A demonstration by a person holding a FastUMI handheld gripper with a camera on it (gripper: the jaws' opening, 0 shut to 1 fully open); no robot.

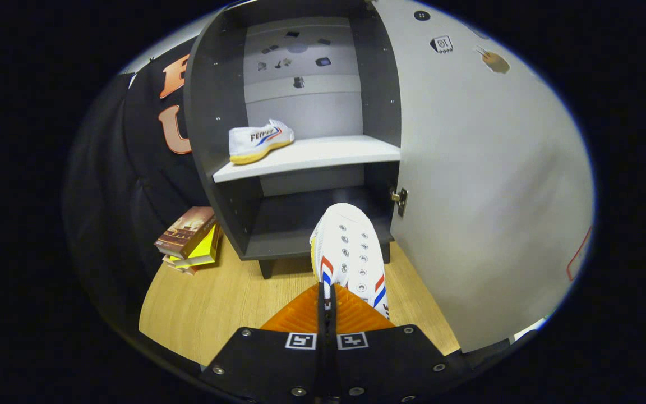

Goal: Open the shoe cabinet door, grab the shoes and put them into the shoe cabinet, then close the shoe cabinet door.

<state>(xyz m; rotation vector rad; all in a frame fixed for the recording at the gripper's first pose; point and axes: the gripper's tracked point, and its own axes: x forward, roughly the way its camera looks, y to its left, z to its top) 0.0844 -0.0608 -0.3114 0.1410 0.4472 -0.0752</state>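
My gripper (326, 300) is shut on a white sneaker (350, 252) with red and blue stripes, its fingers pinching the shoe's edge; the toe points toward the cabinet. The dark grey shoe cabinet (208, 140) stands just ahead with its light grey door (485, 185) swung wide open on the right. A second matching white sneaker (259, 141) with a yellow sole lies on the left part of the white middle shelf (323, 157). The held shoe hangs in front of the lower compartment (289, 219), above the wooden floor.
A stack of books (189, 238) lies on the wooden floor (216, 303) left of the cabinet, against the black cloth wall. The open door's inner face, with a brass hinge (399, 200), stands close on the right.
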